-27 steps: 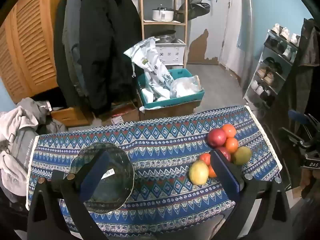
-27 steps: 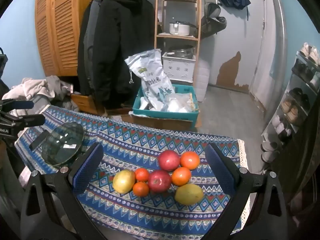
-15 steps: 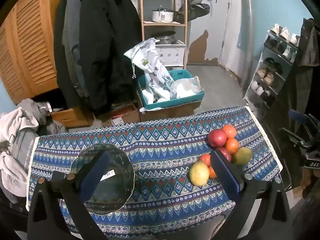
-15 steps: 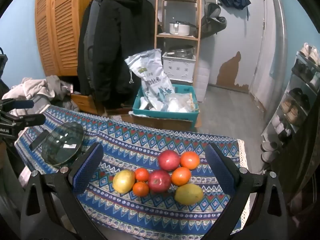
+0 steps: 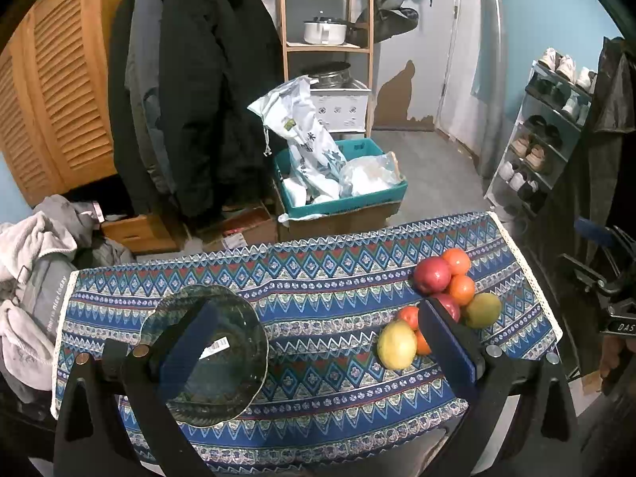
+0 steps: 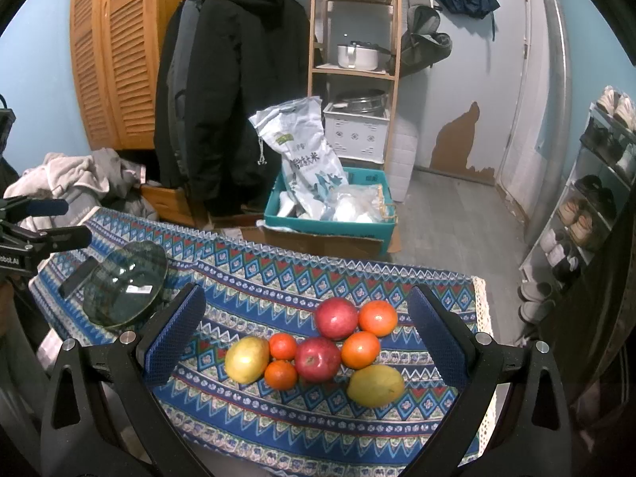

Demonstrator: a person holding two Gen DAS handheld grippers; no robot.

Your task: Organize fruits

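A cluster of fruit lies on the right of the patterned tablecloth (image 6: 278, 290): two red apples (image 6: 336, 318), several oranges (image 6: 377, 318), a yellow mango (image 6: 246, 359) and a greener mango (image 6: 375, 385). In the left wrist view the fruit (image 5: 431, 274) sits at the right. A dark glass plate (image 5: 234, 338) lies on the left, also in the right wrist view (image 6: 123, 282). My left gripper (image 5: 316, 342) is open above the table's near edge, its left finger over the plate. My right gripper (image 6: 306, 334) is open and empty, hovering above the fruit.
Beyond the table's far edge stand a teal bin (image 6: 330, 222) with bags on a cardboard box, a wooden shelf (image 6: 353, 39), hanging coats (image 6: 226, 99) and a shoe rack (image 6: 588, 218) at right. Clothes (image 5: 35, 246) are piled at left.
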